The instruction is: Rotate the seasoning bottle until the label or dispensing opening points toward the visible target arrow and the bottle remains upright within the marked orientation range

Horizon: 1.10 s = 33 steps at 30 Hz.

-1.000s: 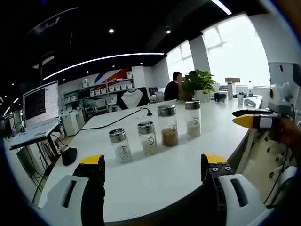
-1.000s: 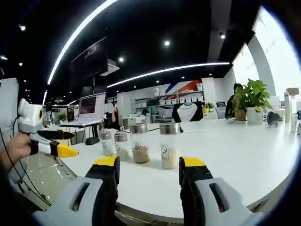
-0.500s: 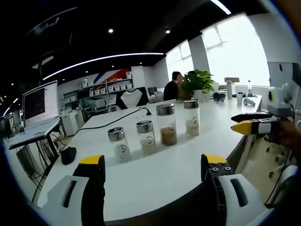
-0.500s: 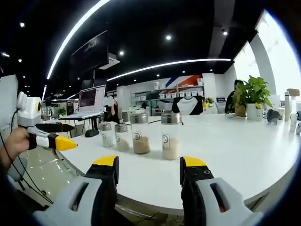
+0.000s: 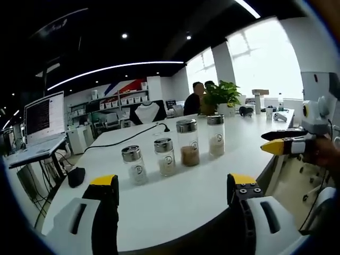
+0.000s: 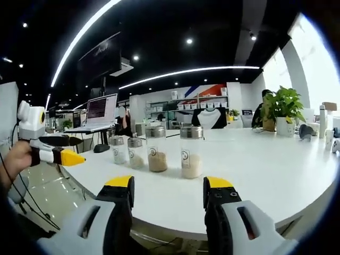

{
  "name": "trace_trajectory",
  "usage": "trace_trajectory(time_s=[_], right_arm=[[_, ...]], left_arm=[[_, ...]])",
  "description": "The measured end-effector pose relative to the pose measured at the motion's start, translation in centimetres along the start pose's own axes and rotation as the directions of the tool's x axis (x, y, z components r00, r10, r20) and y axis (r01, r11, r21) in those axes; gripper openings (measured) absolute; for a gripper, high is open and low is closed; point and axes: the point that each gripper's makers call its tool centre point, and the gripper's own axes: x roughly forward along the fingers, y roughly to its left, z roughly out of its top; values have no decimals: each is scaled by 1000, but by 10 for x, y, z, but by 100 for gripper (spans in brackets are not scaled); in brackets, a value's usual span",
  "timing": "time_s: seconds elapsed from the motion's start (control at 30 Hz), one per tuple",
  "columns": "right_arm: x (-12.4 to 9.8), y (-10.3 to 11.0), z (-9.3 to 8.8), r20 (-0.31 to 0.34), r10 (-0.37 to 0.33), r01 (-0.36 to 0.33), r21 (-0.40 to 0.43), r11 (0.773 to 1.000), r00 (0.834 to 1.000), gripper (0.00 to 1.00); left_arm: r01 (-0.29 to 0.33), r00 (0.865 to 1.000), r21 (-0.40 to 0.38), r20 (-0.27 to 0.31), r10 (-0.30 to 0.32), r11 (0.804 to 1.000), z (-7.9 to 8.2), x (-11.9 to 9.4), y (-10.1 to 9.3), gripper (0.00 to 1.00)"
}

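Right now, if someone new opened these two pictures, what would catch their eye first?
Four seasoning bottles with metal lids stand upright in a row on the white table, short to tall, holding pale to brown seasoning. The left tool and the right tool both wait open before the table edge, touching nothing. Further back, a leafy potted plant sits by the bright window.

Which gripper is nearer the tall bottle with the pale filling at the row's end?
Right. The right gripper faces the pale-filled bottle head-on; the left gripper sits toward the row's other end.
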Motion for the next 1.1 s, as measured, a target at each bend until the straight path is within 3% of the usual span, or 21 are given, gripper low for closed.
trace_trajectory(time_s=[0.27,0.43,1.1], right_arm=[[-1,-3,4,13,-12,12,6,1000,1000,54],[-3,-9,9,26,-52,52,-11,999,998,75],[0,-8,11,18,-30,31,-8,1000,999,73]], left_arm=[[-3,1000,-8,-1,3,1000,-2,1,0,89],[6,1000,-33,13,-6,999,0,1,0,92],[-7,1000,-20,25,7,1000,5,5,0,91]])
